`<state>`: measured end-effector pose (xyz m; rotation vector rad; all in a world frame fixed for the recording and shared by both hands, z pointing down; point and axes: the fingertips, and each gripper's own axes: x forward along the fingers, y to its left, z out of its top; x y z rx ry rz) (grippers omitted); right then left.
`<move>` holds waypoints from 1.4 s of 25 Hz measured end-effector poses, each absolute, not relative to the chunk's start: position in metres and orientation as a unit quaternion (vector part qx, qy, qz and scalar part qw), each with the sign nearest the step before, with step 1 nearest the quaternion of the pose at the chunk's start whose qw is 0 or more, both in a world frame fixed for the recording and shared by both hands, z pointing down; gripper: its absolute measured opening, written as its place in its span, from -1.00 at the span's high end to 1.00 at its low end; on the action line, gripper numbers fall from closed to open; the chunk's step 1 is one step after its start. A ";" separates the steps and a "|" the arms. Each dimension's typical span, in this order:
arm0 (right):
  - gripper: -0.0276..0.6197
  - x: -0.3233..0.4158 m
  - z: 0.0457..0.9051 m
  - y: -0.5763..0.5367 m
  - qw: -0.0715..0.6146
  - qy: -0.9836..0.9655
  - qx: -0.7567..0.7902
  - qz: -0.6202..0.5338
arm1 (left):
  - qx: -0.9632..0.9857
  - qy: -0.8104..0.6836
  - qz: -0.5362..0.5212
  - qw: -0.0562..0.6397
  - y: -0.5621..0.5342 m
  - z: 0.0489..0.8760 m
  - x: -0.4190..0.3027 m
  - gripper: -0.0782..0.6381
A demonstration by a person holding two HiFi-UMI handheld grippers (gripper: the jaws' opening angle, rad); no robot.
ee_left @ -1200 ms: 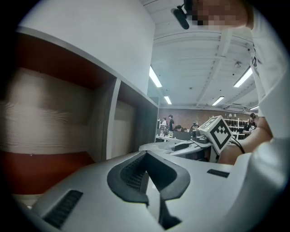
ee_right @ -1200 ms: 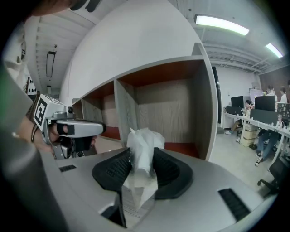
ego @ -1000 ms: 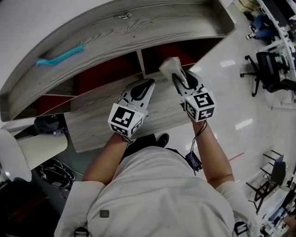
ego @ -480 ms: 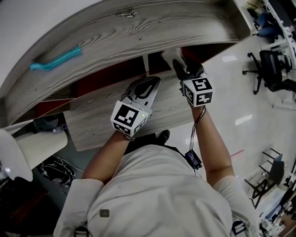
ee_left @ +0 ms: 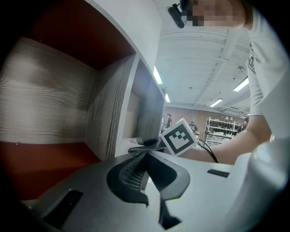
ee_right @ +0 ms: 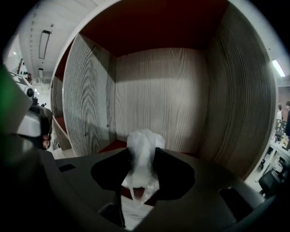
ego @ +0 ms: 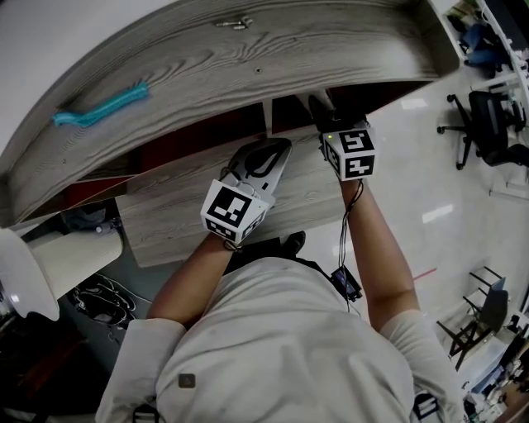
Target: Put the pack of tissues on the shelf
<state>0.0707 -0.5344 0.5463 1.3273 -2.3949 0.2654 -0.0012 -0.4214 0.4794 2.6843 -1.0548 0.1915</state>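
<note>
The pack of tissues [ee_right: 142,149], white and in crinkled clear wrap, sits between the jaws of my right gripper [ee_right: 142,159]. The jaws are opening, but their pads still pinch the pack. It is held inside a shelf compartment with a grey wood-grain back wall [ee_right: 158,95] and a red ceiling. In the head view my right gripper [ego: 320,107] reaches under the shelf's top board [ego: 248,66], which hides the pack. My left gripper [ego: 269,155] rests shut and empty over the lower board [ego: 182,215], its tips [ee_left: 146,153] pointing toward the neighbouring compartment.
A teal strip [ego: 99,103] and a small metal piece [ego: 235,23] lie on the shelf's top board. A vertical divider [ego: 266,116] splits the red compartments. Office chairs [ego: 488,124] stand on the floor at right. A white rounded object [ego: 33,281] and cables [ego: 99,306] lie at left.
My right gripper has pushed forward into the compartment with the pack, which has slid out of the head view under the top board. The left gripper has shifted slightly forward.
</note>
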 end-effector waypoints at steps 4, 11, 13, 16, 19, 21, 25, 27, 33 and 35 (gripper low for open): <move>0.31 0.069 0.546 -0.535 0.192 -0.854 0.476 0.087 | 0.921 -0.363 0.066 0.126 -0.420 0.481 -0.004 0.74; 0.11 0.071 0.536 -0.530 0.178 -0.857 0.477 0.079 | 0.921 -0.362 0.067 0.125 -0.414 0.479 0.000 0.74; 0.09 0.072 0.531 -0.527 0.175 -0.858 0.477 0.076 | 0.921 -0.363 0.068 0.124 -0.411 0.478 0.001 0.74; 0.09 0.075 0.523 -0.519 0.171 -0.859 0.477 0.073 | 0.921 -0.364 0.068 0.120 -0.405 0.475 0.002 0.74; 0.09 0.080 0.516 -0.512 0.166 -0.860 0.478 0.066 | 0.921 -0.365 0.067 0.117 -0.399 0.472 0.005 0.74; 0.08 0.083 0.511 -0.506 0.163 -0.861 0.477 0.065 | 0.921 -0.366 0.066 0.115 -0.394 0.469 0.008 0.74; 0.08 0.088 0.502 -0.490 0.161 -0.862 0.476 0.061 | 0.922 -0.366 0.065 0.108 -0.382 0.462 0.013 0.74; 0.08 0.091 0.499 -0.480 0.159 -0.863 0.476 0.061 | 0.922 -0.367 0.063 0.105 -0.376 0.458 0.016 0.74; 0.08 0.097 0.488 -0.443 0.157 -0.865 0.472 0.063 | 0.923 -0.369 0.056 0.095 -0.353 0.445 0.021 0.74; 0.08 0.099 0.483 -0.428 0.154 -0.867 0.470 0.062 | 0.923 -0.370 0.054 0.093 -0.344 0.441 0.024 0.74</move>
